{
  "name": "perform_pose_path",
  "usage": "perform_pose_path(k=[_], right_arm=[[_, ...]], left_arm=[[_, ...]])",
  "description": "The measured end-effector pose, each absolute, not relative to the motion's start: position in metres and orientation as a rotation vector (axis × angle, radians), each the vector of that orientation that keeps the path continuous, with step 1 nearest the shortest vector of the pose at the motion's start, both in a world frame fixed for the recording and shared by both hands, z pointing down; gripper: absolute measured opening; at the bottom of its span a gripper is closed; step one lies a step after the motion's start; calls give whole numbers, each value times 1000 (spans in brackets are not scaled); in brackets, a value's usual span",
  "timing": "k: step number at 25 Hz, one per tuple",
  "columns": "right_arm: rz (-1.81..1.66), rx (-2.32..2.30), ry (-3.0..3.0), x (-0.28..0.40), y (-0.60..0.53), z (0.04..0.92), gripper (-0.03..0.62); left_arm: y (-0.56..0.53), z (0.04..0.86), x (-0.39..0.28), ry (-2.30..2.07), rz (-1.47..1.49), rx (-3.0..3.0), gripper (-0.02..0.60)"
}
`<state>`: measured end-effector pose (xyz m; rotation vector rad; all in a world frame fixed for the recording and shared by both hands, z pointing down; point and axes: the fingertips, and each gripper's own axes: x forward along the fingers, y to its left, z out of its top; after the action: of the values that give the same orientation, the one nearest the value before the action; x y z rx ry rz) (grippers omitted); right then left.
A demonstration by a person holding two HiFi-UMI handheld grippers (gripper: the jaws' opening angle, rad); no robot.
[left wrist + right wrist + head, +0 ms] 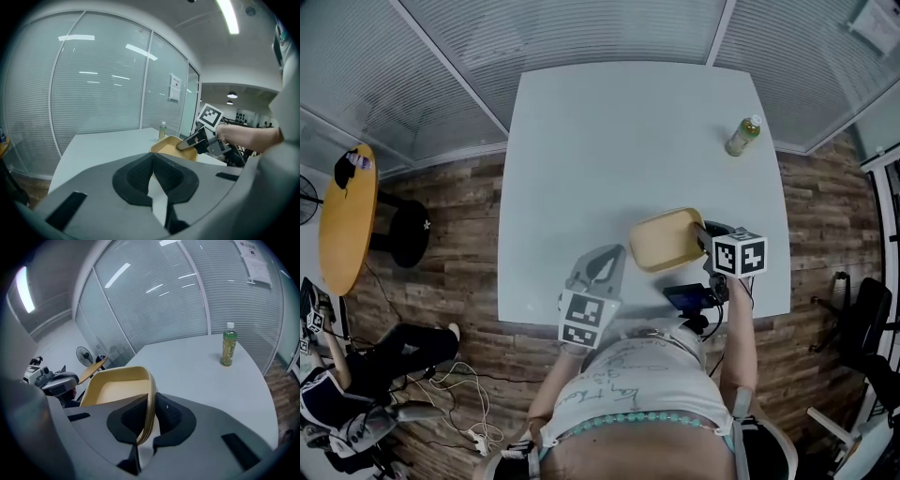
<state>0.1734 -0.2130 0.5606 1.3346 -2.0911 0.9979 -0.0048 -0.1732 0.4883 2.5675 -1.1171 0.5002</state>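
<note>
A tan rectangular tray [667, 238] hangs above the near part of the white table [619, 141]. My right gripper [709, 238] is shut on the tray's right rim; in the right gripper view the rim [149, 416] runs between the two dark pads. The left gripper [598, 272] sits to the tray's left, over the table's near edge, its jaws closed together with nothing between them. In the left gripper view the tray [174, 146] and the right gripper [196, 139] appear ahead to the right.
A green drink bottle [743, 135] stands upright at the table's far right, also seen as the bottle [228, 349]. Glass walls with blinds [609, 28] enclose the far side. A round orange table [347, 216] and a seated person [356, 375] are at left.
</note>
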Motion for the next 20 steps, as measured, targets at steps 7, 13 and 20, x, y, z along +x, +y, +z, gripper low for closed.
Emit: perform_pose_path(k=[7, 13, 20], right_arm=[[961, 1380, -2169, 171, -212, 518, 17], [905, 1405, -2203, 172, -204, 494, 17], [872, 1403, -2224, 170, -199, 487, 17]], left_arm=[[-174, 488, -5, -1119, 505, 2570, 3], [-173, 489, -2, -1105, 504, 2570, 3], [-172, 486, -1, -1103, 500, 2579, 2]])
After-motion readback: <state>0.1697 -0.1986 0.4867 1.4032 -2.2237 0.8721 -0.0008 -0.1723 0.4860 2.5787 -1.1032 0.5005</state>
